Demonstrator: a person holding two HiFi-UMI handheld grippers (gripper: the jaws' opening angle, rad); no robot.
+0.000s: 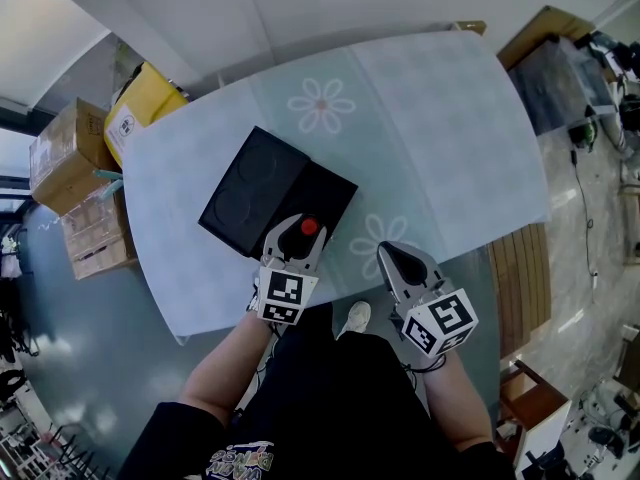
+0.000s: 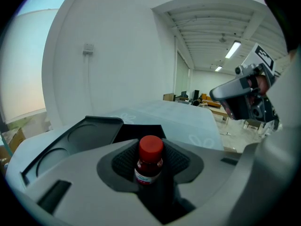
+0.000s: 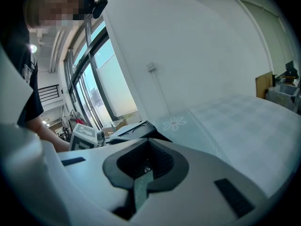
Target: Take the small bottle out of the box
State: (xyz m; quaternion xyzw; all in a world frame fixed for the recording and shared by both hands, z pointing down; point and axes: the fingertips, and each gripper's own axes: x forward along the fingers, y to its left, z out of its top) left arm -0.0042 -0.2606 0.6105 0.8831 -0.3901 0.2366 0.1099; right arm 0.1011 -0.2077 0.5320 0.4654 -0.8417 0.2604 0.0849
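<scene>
Left gripper jaws spread either side of the small red-capped bottle, which stands upright in the open black box on the counter. Right gripper jaws pressed together, empty, beside the box.

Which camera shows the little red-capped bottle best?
The left gripper view: the bottle sits close at centre, cap and label clear. The head view shows only its red cap; the right gripper view misses it.

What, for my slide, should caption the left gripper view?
Open left gripper astride the red-capped bottle, black box open behind.
</scene>
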